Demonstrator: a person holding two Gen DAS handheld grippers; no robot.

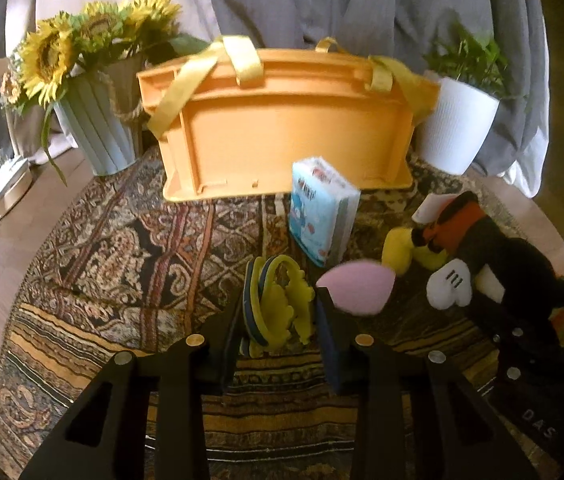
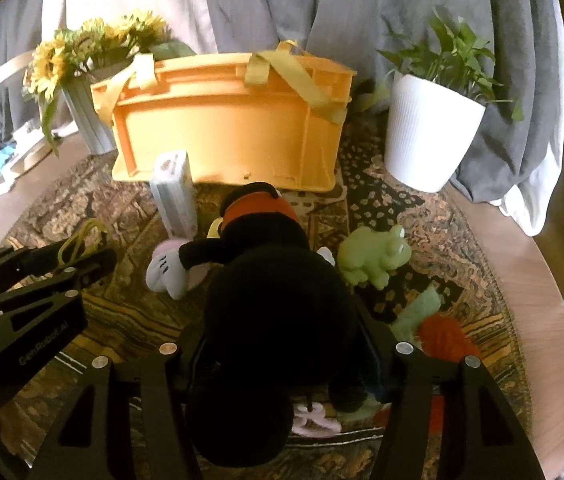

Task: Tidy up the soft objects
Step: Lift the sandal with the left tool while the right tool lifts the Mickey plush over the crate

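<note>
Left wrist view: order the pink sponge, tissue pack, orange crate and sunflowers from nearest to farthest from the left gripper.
1. Pink sponge, just right of the left gripper's tip.
2. Tissue pack, ahead, slightly right.
3. Orange crate, behind it.
4. Sunflowers, far left.

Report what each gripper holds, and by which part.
Left gripper clamps the yellow-and-blue sandals across their stacked soles. Right gripper squeezes the Mickey Mouse plush by its black head.

"GenRobot.AI" — left gripper (image 2: pixel 93 258); "DAS" — right gripper (image 1: pixel 562 292).
</note>
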